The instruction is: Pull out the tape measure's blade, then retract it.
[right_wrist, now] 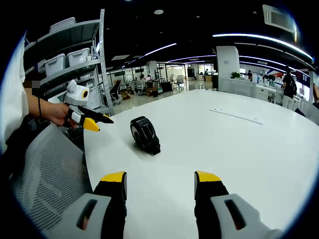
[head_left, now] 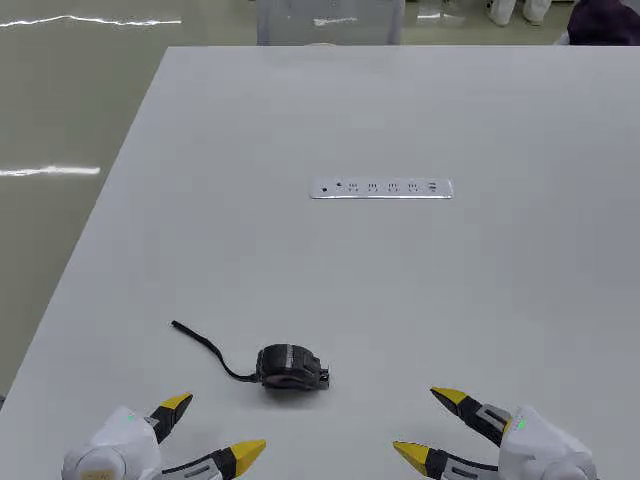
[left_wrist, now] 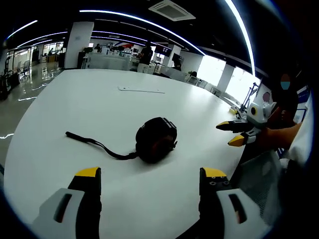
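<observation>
A black tape measure (head_left: 291,366) lies on the white table (head_left: 400,280) near its front edge, blade retracted, with a black wrist strap (head_left: 205,346) trailing off to its left. In the left gripper view the tape measure (left_wrist: 157,139) sits just ahead of the jaws, in the right gripper view the case (right_wrist: 144,134) is ahead and left. My left gripper (head_left: 207,430) stands open at the lower left, short of the tape. My right gripper (head_left: 432,424) stands open at the lower right, nothing between its yellow-tipped fingers.
A white power strip (head_left: 381,188) lies flat in the middle of the table. The table's left edge runs diagonally beside a glossy floor. A mesh chair back (right_wrist: 45,169) is near the table's front edge. Shelving with bins (right_wrist: 65,62) stands behind.
</observation>
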`<state>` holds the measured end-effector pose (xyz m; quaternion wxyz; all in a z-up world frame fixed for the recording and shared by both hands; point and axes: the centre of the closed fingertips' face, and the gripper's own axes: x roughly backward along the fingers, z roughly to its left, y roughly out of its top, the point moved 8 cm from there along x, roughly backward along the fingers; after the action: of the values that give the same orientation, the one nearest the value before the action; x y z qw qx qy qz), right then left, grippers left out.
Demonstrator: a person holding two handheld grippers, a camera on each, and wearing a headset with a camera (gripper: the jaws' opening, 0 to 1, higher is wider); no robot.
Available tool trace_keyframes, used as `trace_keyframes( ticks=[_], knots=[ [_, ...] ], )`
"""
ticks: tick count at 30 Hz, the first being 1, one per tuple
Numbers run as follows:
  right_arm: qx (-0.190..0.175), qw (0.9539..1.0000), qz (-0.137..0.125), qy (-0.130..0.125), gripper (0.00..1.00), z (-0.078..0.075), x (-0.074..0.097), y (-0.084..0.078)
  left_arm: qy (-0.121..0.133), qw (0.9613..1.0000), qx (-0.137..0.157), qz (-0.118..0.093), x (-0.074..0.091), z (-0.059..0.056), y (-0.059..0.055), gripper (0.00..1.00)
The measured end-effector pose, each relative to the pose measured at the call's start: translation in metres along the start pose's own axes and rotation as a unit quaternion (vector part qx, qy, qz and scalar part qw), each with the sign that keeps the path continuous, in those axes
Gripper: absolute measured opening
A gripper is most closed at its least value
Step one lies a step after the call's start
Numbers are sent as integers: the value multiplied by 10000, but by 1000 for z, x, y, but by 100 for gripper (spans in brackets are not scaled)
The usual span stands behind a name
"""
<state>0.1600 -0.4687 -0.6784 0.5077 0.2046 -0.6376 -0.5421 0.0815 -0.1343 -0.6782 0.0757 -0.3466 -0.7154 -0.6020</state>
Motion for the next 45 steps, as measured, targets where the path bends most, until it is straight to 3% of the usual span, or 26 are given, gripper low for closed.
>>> trace_keyframes(
  ticks=[15, 28, 45],
  knots=[
    [-43, 9999, 4, -130, 57, 5, 15, 0, 28, 9999, 54, -91, 14, 2, -3, 81],
    [-121, 9997, -11, -195, 58, 11, 24, -5, 10, 9997, 187, -130, 27, 6, -13, 81],
    [-142, 9996, -5, -241, 58, 12, 27, -6, -43, 9995, 247, -180, 26, 1, -12, 81]
  ],
)
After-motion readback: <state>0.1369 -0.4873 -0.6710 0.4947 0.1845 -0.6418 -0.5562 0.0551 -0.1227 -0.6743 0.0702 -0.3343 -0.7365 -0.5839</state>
